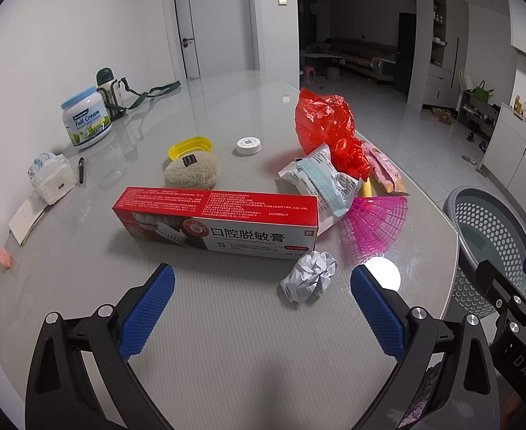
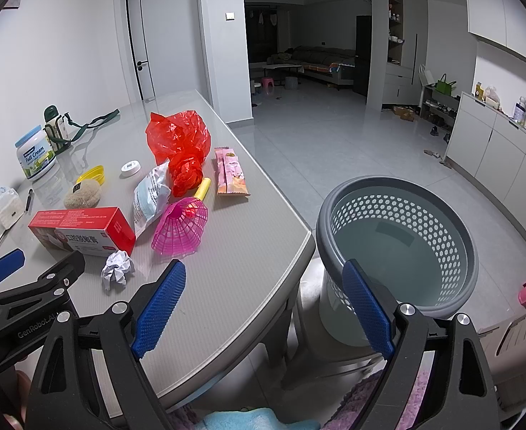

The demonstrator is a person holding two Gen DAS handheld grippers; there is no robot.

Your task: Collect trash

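Trash on table (image 2: 234, 251): one paper ball (image 1: 309, 275), one red box (image 1: 220, 220), one red bag (image 1: 329, 125), one mask packet (image 1: 322, 179), one pink mesh cone (image 1: 377, 224), two snack sachets (image 2: 230, 172). Ball white, crumpled, just before box, near table's front edge. One grey perforated basket (image 2: 399, 236) beside table corner. Left gripper (image 1: 263, 308) over bare tabletop, jaws spread, holding nothing. Right gripper (image 2: 266, 304) spread between table edge and basket.

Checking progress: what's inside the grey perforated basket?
The grey perforated basket looks empty: bare floor and walls visible. The right gripper covers part of its near rim.
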